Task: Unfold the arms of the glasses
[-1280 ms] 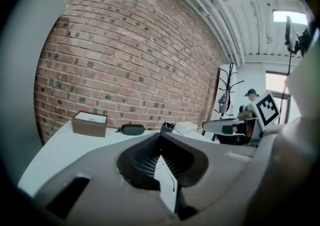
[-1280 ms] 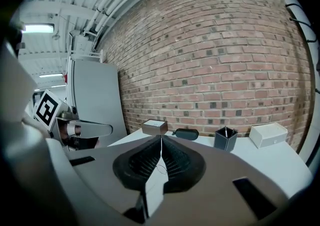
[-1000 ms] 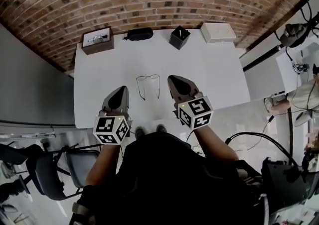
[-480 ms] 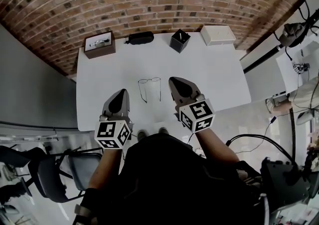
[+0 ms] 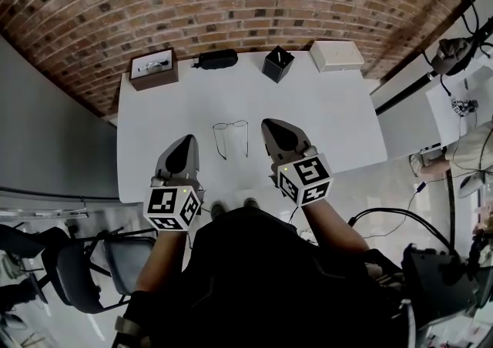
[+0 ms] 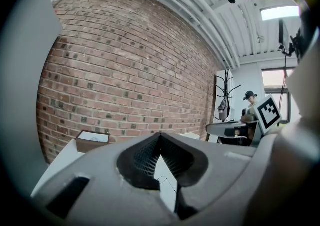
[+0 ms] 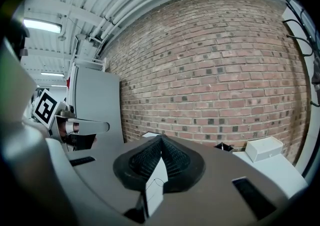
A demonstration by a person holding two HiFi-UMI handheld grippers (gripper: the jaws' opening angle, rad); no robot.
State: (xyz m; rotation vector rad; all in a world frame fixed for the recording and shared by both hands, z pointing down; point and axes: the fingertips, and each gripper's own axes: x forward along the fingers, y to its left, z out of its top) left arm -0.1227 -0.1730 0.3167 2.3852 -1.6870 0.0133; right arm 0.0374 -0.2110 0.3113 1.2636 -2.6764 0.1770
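Left gripper (image 5: 186,143): jaws pressed together, holding nothing.
Right gripper (image 5: 274,126): jaws pressed together, holding nothing.
Glasses (image 5: 231,137): flat on white table (image 5: 323,115), between both grippers, untouched.

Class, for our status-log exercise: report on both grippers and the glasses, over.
Left gripper shut, empty. Right gripper shut, empty. Glasses on table between them, untouched. Boxes at far edge, nothing in the way.

Studio-like workroom: bare brick wall (image 5: 231,0), white table (image 5: 323,115), trailing cables (image 5: 389,206).
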